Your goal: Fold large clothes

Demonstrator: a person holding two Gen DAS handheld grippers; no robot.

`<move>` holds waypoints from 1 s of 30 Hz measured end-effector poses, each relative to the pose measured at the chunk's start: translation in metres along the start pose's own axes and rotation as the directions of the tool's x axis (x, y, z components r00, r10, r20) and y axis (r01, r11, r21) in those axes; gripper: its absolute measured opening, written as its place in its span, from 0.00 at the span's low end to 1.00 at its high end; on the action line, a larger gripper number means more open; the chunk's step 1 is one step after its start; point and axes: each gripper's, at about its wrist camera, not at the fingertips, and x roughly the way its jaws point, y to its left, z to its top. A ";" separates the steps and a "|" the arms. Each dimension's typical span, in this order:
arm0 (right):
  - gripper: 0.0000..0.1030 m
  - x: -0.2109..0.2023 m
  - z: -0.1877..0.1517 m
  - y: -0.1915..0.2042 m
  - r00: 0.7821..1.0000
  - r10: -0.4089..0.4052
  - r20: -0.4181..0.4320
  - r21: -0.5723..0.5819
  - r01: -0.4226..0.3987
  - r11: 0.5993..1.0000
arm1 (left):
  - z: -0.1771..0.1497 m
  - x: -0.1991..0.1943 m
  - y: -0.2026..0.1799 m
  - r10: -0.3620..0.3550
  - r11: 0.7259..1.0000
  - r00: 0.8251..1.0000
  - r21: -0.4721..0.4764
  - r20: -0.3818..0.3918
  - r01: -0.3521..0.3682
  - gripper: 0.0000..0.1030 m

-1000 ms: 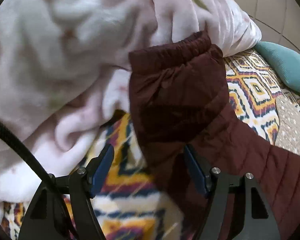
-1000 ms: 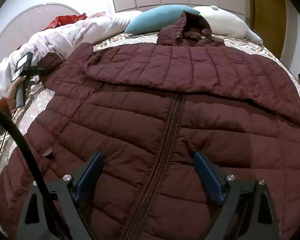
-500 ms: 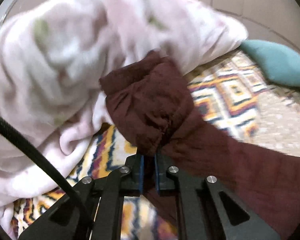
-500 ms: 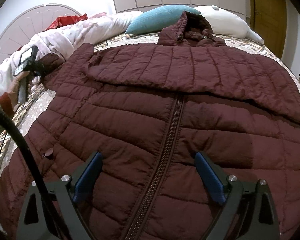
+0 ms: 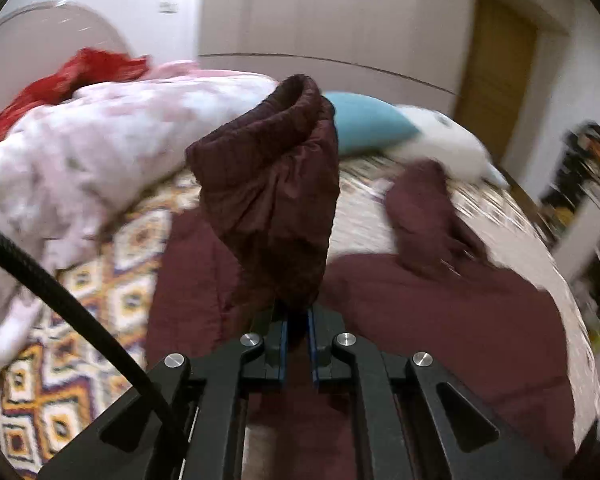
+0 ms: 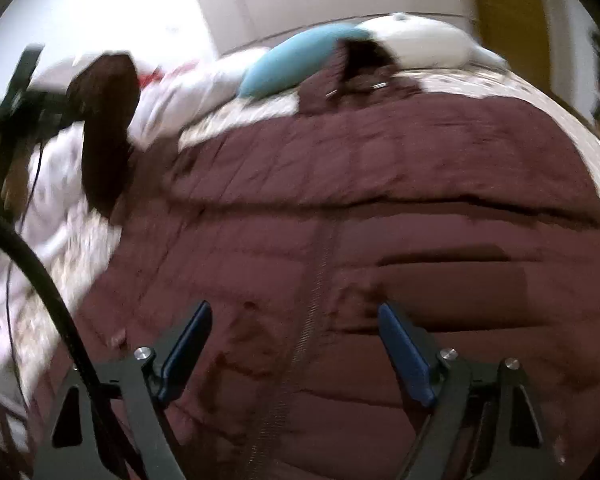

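Over the bed's (image 5: 112, 264) left edge, left gripper (image 5: 296, 336) fingers clenched on the maroon jacket's (image 6: 380, 208) sleeve (image 5: 272, 208), lifted. Right gripper (image 6: 296, 352) spread, closing slightly, empty above the zipper. Sleeve fold underway; next, carry the cuff across the chest.

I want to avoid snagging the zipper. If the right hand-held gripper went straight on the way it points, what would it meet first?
Probably the quilted maroon puffer jacket spread on the bed: the open right hand-held gripper straddles its front zipper, so it would likely land on or beside it. Blur leaves depth unclear.
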 end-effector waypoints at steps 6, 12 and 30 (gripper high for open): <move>0.85 -0.025 0.008 -0.052 0.998 0.013 0.059 0.272 -0.029 0.962 | -0.065 0.041 -0.059 -0.027 0.995 0.992 0.091 -0.124 0.038 0.07; 0.85 -0.037 0.046 -0.036 0.994 0.074 0.078 0.240 -0.091 0.966 | -0.111 0.081 -0.059 -0.004 0.991 0.983 0.127 -0.186 0.028 0.10; 0.82 0.091 0.103 0.052 0.987 0.014 -0.161 0.033 -0.008 0.999 | -0.126 -0.007 0.037 0.062 0.998 0.995 0.030 -0.074 -0.060 0.57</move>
